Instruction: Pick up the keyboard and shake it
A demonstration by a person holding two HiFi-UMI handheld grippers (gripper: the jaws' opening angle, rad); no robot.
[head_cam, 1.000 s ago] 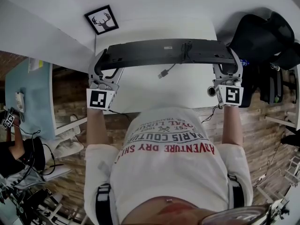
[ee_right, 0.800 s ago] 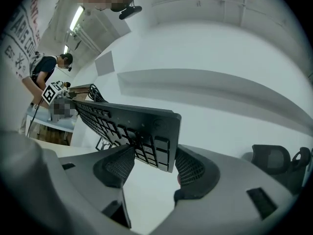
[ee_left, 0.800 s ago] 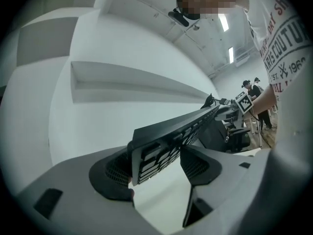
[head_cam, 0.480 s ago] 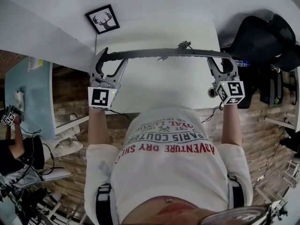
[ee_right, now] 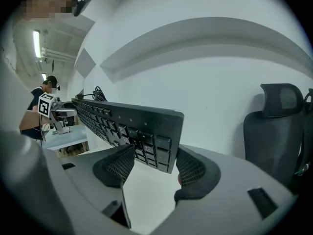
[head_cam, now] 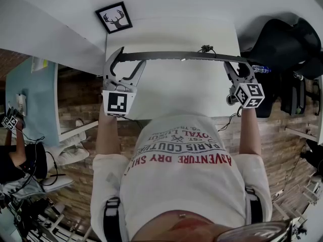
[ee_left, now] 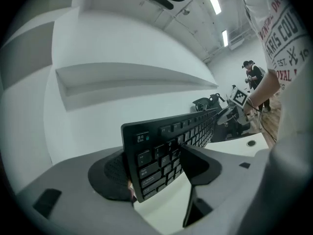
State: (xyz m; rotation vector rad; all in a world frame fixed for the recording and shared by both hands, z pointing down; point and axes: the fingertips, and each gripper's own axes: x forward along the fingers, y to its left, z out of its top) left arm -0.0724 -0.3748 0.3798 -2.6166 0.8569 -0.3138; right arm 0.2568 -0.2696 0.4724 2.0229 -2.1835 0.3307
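Head view: left tool (head_cam: 130,59) and right tool (head_cam: 238,67) clamp the keyboard (head_cam: 176,56) ends; corner key (ee_left: 142,139) reads Esc.

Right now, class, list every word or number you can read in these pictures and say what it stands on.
"ADVENTURE DRY SH", cut off, upside down on the person's shirt.
"PARIS COUTURE", on the same shirt.
"Esc", on the corner key of the keyboard.
The other key legends are too small to read.
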